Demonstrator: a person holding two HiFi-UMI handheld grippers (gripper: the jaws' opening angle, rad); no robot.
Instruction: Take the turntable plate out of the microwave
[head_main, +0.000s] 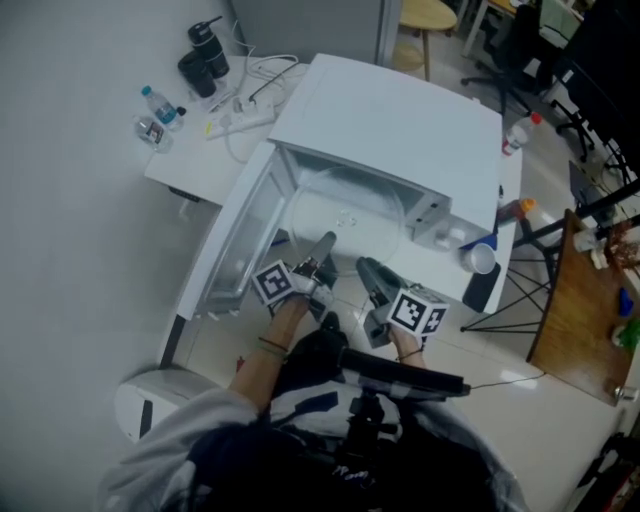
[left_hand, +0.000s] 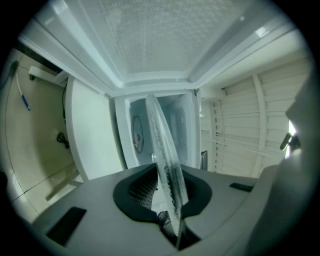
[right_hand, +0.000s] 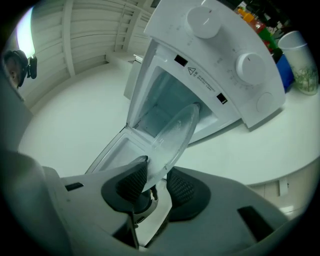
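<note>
The white microwave (head_main: 400, 120) stands on a white table with its door (head_main: 235, 250) swung open to the left. The clear glass turntable plate (head_main: 350, 215) sits at the mouth of the cavity, held from the front by both grippers. My left gripper (head_main: 325, 245) is shut on the plate's near left rim. In the left gripper view the plate (left_hand: 162, 150) stands edge-on between that gripper's (left_hand: 167, 200) dark pads. My right gripper (head_main: 367, 268) holds the near right rim. In the right gripper view the plate (right_hand: 175, 135) slants up from between that gripper's (right_hand: 157, 182) pads towards the open cavity.
A water bottle (head_main: 158, 110), black cups (head_main: 205, 55) and a power strip (head_main: 240, 118) lie on the table left of the microwave. A cup (head_main: 480, 258) and an orange-capped bottle (head_main: 515, 210) stand to its right. A wooden desk (head_main: 580, 320) is further right.
</note>
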